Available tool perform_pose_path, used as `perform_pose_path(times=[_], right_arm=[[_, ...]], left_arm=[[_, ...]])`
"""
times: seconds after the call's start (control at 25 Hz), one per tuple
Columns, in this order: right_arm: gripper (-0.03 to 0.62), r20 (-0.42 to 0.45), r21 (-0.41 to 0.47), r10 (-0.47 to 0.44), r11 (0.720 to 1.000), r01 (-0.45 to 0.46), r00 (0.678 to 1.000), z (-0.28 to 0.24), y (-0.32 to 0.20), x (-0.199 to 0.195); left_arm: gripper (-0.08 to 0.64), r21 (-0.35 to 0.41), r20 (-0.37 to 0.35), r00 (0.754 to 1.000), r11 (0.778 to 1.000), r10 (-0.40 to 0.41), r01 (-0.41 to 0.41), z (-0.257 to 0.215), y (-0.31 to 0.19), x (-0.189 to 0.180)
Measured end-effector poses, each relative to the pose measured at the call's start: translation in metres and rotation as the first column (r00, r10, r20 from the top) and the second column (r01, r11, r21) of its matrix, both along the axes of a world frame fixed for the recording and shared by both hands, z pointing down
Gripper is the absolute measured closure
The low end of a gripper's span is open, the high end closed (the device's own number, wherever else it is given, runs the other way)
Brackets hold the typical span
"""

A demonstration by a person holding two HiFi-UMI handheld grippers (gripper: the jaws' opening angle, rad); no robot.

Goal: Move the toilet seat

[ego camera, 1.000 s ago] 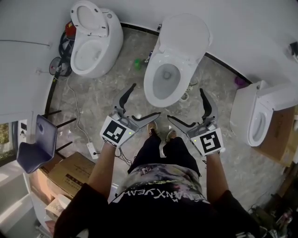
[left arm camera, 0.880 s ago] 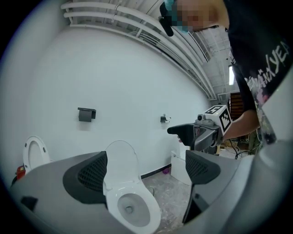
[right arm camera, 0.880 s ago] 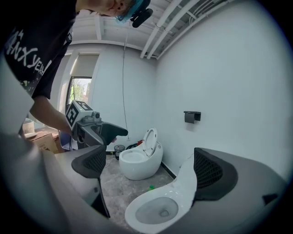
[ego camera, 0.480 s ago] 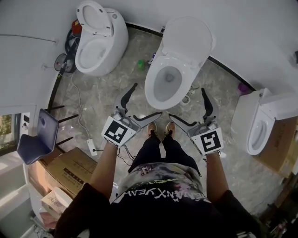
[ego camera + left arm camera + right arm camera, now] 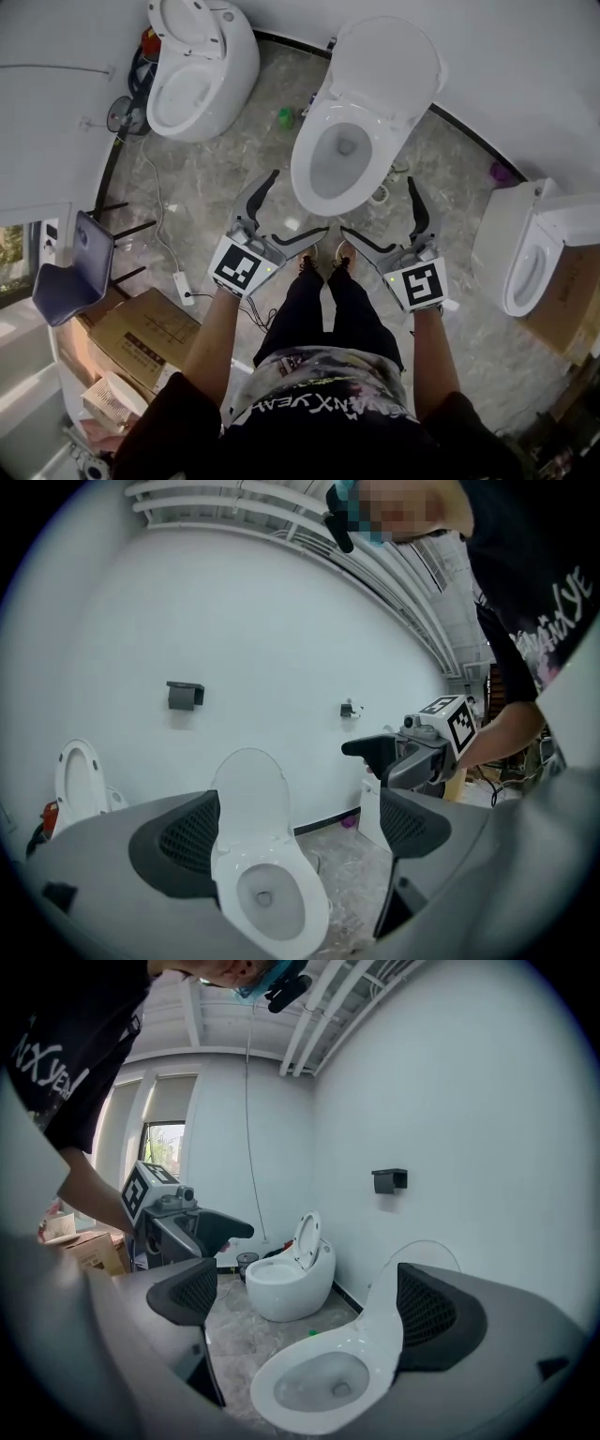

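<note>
**Grippers poised at open toilet, seat untouched**

A person stands at the near end of the centre toilet [image 5: 339, 159], with the left gripper [image 5: 298, 201] and the right gripper [image 5: 377, 204] held low on either side of the bowl. Both sets of jaws are spread wide, with nothing between them. The toilet seat [image 5: 389, 66] stands tipped up against the wall at upper centre of the frame, well apart from both tools. By this showing the task has not started: the reach, the grip and the swing of the seat are all ahead.
</note>
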State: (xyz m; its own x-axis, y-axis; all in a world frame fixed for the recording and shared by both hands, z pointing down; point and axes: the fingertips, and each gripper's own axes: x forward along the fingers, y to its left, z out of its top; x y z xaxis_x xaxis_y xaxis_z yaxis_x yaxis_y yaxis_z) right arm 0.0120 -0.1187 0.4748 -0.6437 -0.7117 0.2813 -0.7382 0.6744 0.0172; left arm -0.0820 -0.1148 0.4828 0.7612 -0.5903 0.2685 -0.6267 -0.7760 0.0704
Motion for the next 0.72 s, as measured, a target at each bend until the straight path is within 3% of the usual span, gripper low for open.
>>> perform_pose_path(times=[0.44,0.72], right_arm=[[0.009,-0.025,-0.098,0.032,0.995,-0.034,0.999,0.144,-0.009,0.004],[0.009,-0.067,-0.197,0.044,0.979,-0.057,0.997,0.202,0.0,0.008]], left_arm=[[0.04,-0.102,0.039,0.999,0.995,0.003,0.001,0.141,-0.001,0.002],[0.04,-0.143,0.024,1.0,0.99,-0.02,0.023,0.19,0.002,-0.003]])
